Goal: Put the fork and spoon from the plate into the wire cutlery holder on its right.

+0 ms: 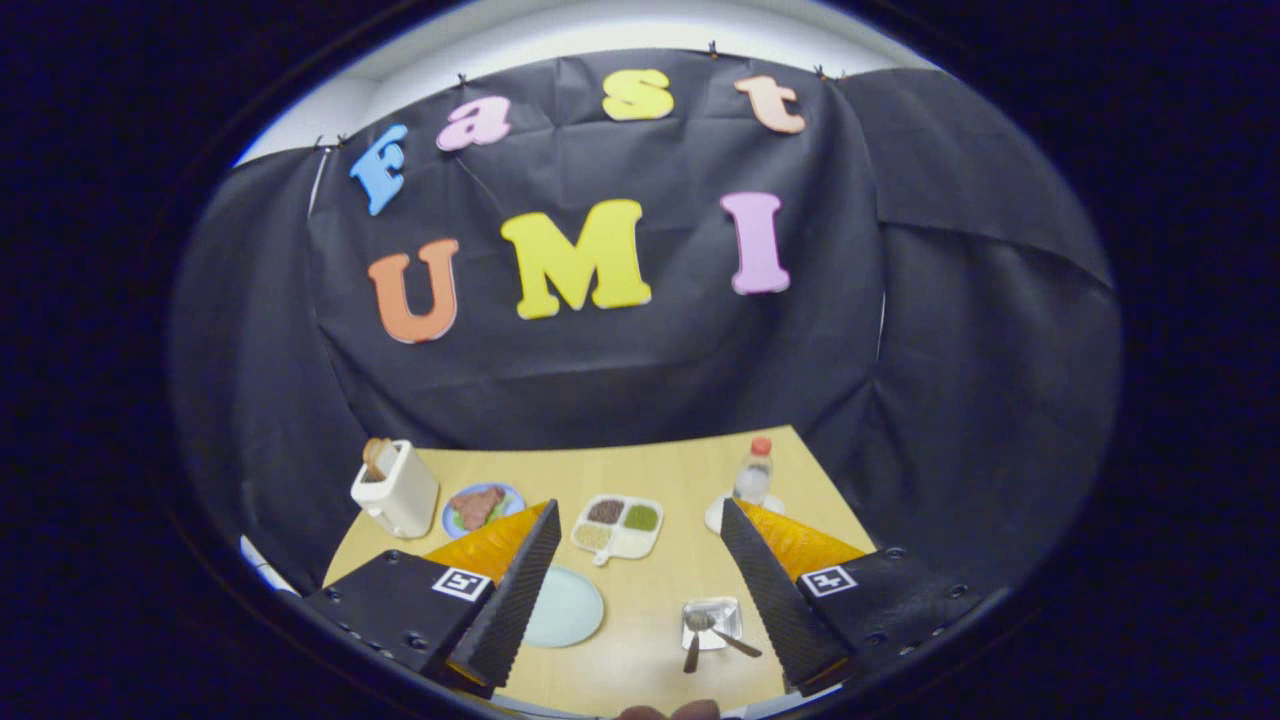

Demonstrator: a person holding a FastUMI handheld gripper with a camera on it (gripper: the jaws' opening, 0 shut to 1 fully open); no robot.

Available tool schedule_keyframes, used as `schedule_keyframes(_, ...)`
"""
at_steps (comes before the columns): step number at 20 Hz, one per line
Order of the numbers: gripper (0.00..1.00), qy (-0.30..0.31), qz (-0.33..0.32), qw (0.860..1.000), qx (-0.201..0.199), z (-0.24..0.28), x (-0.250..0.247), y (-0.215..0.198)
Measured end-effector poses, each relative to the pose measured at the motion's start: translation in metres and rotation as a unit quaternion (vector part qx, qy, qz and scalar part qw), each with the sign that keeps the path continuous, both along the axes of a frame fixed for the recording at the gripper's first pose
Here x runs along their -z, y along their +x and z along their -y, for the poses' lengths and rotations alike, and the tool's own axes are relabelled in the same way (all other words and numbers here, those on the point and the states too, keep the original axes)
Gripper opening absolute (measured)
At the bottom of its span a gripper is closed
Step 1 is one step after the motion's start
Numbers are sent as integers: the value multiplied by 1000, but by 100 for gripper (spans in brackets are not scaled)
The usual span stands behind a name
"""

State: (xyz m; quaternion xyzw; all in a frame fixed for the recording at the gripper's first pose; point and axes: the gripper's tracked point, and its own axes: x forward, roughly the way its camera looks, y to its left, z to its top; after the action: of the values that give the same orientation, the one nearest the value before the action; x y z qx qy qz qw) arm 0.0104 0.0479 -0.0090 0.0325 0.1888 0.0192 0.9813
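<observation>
Fingers (640, 585) spread wide, empty; fork, spoon (699, 622) inside wire holder (712, 622).

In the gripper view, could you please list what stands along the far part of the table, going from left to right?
White toaster → plate of food → divided dish → water bottle. All lie beyond the open gripper, whose fingers hold nothing.

The left finger (510, 590) hides the plate's (570, 607) near-left edge; the cutlery (705, 630) in the wire holder (712, 622) is too small to tell apart.
</observation>
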Motion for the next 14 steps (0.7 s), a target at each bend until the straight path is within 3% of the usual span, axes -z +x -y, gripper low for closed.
schedule_keyframes(5,96,-5,90,996,-8,-13,-63,-10)
schedule_keyframes(14,96,-2,126,992,-13,-31,-73,-4)
